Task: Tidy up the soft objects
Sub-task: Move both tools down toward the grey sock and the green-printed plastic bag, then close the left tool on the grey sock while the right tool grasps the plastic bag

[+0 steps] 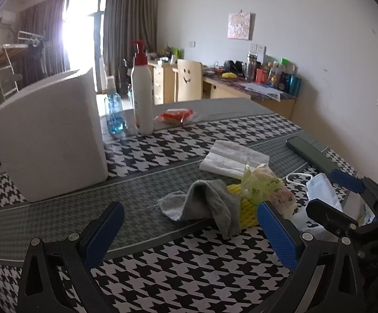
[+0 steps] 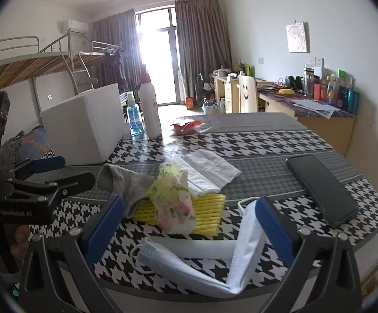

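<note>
The right gripper (image 2: 189, 224) gapes wide, holding nothing; the folded pale-blue pleated face mask (image 2: 210, 263) lies between its fingers, long axis crosswise, nearer it than the open, empty left gripper (image 1: 189, 232), just beside the yellow ribbed foam sheet (image 2: 210, 206).

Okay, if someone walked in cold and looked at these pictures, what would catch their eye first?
Probably the bold black-and-white houndstooth tablecloth, with a jumble at its middle: a grey cloth, a yellow foam net and a crumpled plastic bag. Nearest the open right gripper lies a folded white face mask; a big white foam box stands far left.
</note>
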